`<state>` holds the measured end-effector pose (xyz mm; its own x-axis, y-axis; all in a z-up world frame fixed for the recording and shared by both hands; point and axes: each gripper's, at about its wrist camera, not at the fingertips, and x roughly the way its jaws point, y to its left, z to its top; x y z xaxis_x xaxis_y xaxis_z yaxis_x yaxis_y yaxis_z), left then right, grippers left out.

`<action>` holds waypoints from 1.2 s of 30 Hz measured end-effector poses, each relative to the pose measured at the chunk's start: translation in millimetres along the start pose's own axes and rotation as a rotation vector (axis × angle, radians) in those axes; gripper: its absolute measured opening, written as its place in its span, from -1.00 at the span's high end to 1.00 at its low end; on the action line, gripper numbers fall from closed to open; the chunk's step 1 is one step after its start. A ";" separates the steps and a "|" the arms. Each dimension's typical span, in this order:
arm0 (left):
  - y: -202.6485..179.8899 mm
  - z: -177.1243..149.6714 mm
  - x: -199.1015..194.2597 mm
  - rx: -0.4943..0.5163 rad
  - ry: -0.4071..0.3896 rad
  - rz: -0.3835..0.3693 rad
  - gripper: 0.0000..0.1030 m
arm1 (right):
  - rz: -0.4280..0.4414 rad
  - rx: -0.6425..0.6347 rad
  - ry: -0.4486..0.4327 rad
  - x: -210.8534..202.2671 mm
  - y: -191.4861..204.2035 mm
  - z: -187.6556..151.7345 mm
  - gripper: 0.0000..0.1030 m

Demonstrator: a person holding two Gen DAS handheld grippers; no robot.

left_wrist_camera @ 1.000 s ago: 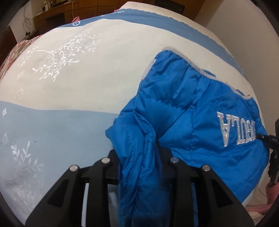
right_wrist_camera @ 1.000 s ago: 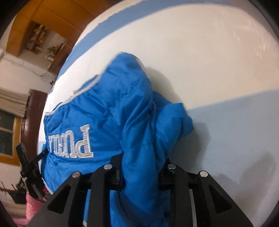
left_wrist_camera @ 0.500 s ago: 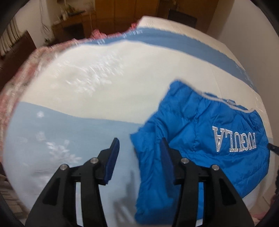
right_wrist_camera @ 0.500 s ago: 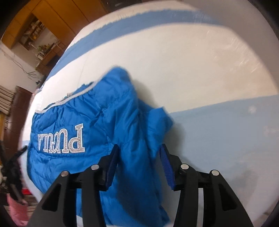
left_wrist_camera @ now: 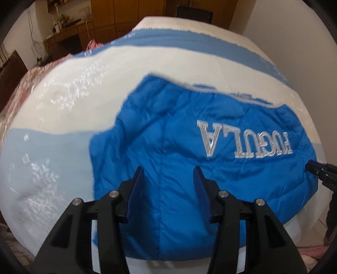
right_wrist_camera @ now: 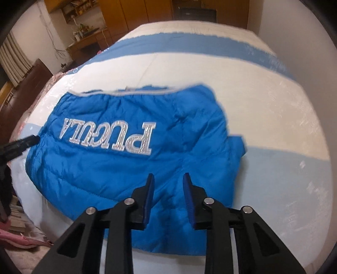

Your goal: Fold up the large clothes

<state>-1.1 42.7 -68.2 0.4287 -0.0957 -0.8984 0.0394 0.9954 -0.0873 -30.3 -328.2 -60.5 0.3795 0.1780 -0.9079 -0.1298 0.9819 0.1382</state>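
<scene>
A bright blue padded jacket [left_wrist_camera: 189, 151] with silver lettering lies folded on the bed; it also shows in the right wrist view [right_wrist_camera: 126, 160]. My left gripper [left_wrist_camera: 168, 175] is open and empty, held just above the jacket's left part. My right gripper [right_wrist_camera: 167, 181] is open and empty above the jacket's near right part. The right gripper's tip shows at the right edge of the left wrist view [left_wrist_camera: 316, 166], next to the jacket's side. The left gripper's tip shows at the left edge of the right wrist view [right_wrist_camera: 25, 143].
The bed [left_wrist_camera: 73, 88] has a white and light blue cover with silver leaf patterns. A pink patterned blanket [left_wrist_camera: 12, 101] lies at its left edge. Wooden cabinets [right_wrist_camera: 130, 12] stand beyond the bed. A wall [left_wrist_camera: 294, 31] runs along the right.
Both grippers were shut on jacket sleeves one second ago. They let go, opened and pulled back. The jacket now lies flatter on the bed with the sleeves laid over it.
</scene>
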 end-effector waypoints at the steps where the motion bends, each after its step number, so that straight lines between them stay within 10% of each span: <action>1: 0.7 -1.9 4.0 -0.008 0.005 0.006 0.08 | -0.008 0.011 0.007 5.8 -1.4 -2.5 0.52; 24: -7.6 -19.6 18.0 -0.015 0.000 0.085 0.05 | 0.008 0.111 -0.032 26.5 -14.6 -15.0 0.56; 36: 5.5 -33.0 -22.5 -0.048 0.012 0.151 -0.38 | 0.011 0.083 -0.051 -11.3 -16.5 -7.6 0.54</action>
<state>-40.4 50.3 -62.7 0.4154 0.0547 -0.9080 -0.0683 0.9972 0.0288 -39.3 -346.9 -55.5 0.4246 0.1899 -0.8852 -0.0584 0.9815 0.1825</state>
